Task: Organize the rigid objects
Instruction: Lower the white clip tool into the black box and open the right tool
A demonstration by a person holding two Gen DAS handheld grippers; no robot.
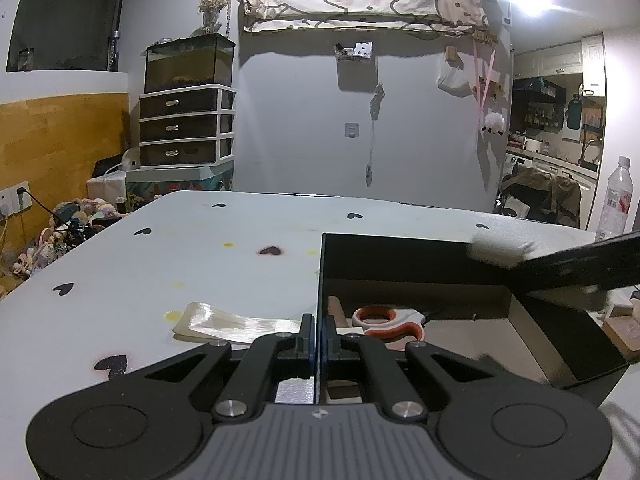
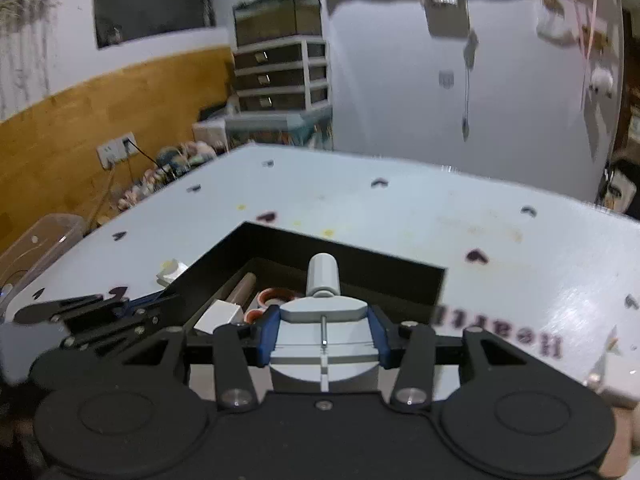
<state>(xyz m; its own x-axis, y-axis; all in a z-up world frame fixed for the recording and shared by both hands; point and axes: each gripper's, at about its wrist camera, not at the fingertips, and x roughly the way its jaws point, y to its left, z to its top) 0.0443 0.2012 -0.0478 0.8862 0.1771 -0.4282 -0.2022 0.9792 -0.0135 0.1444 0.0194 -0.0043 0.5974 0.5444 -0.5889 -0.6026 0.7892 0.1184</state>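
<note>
Scissors (image 1: 384,322), small items already in box (image 1: 400,256). My right gripper (image 2: 324,336) pinching grey tool (image 2: 323,308) over box; my left gripper (image 1: 319,340) clamping box wall. Tape strip (image 1: 236,322) left on desk (image 1: 200,248).

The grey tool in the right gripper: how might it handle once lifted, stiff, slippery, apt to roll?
The grey tool looks like moulded plastic with a thin metal pin, so probably stiff and fairly light. The blue pads grip its flat sides, so slipping seems unlikely. Its round knob end could let it roll if set down in the black box.
</note>
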